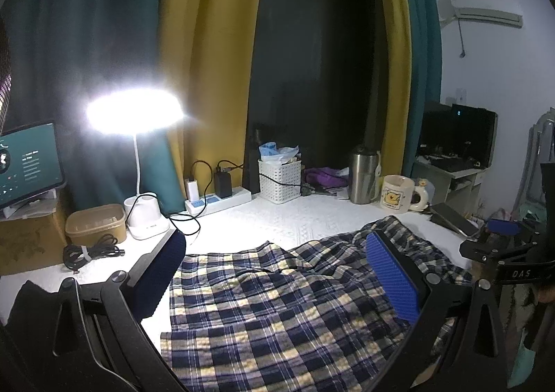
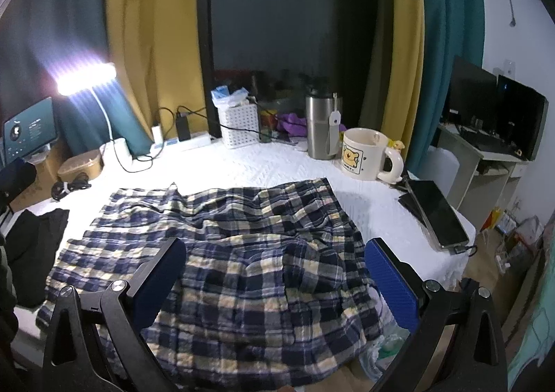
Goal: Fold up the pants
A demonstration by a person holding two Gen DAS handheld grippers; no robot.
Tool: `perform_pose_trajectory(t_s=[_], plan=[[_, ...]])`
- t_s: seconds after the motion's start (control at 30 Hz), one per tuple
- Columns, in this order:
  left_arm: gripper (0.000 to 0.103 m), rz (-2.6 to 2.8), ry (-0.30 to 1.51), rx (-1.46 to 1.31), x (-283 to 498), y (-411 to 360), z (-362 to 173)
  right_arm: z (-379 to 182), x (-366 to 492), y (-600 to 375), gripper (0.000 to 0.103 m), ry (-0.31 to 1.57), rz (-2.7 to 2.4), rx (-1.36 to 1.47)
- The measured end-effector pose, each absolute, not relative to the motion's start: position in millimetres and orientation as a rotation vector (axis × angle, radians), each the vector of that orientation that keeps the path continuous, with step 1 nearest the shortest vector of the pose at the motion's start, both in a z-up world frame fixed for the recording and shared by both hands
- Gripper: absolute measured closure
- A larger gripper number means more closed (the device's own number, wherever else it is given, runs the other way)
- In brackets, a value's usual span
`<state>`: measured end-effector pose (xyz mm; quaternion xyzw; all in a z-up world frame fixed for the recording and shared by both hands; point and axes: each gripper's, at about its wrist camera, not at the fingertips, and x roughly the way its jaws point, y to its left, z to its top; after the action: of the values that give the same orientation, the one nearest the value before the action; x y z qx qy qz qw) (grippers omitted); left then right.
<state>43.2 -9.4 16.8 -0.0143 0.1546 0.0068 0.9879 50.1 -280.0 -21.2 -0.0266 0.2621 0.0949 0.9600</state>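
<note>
Plaid pants point(image 1: 277, 305) in navy, cream and white lie rumpled across the white table cover point(image 1: 277, 222). My left gripper point(image 1: 274, 270) hovers open over their left part, blue pads wide apart and nothing between them. In the right wrist view the same pants point(image 2: 249, 253) spread from the table's left to its front right edge, where cloth hangs over. My right gripper point(image 2: 274, 270) is open above the bunched right portion. The right gripper's black frame point(image 1: 506, 253) shows at the right edge of the left wrist view.
Along the back stand a lit desk lamp point(image 1: 135, 114), power strip point(image 1: 218, 201), white basket point(image 2: 239, 125), steel tumbler point(image 2: 321, 128) and cream mug point(image 2: 364, 153). A phone point(image 2: 437, 211) lies at the right edge. Coiled cable point(image 1: 90, 253), brown box point(image 1: 97, 222) and black cloth point(image 2: 34, 239) sit left.
</note>
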Motion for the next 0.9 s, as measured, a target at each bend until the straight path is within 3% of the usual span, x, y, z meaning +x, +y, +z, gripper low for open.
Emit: perform_pose_trajectory(t_s=[0.43, 0.9], plan=[[0.001, 0.072, 0.425, -0.027, 116.8, 26.5, -1.9, -38.5, 140.5, -290.8, 0.000, 0.616, 0.181, -0.091], [0.001, 0.131, 0.641, -0.074, 206.2, 109.3, -62.1, -56.1, 264.0, -308.2, 0.000, 0.702, 0.209, -0.157]])
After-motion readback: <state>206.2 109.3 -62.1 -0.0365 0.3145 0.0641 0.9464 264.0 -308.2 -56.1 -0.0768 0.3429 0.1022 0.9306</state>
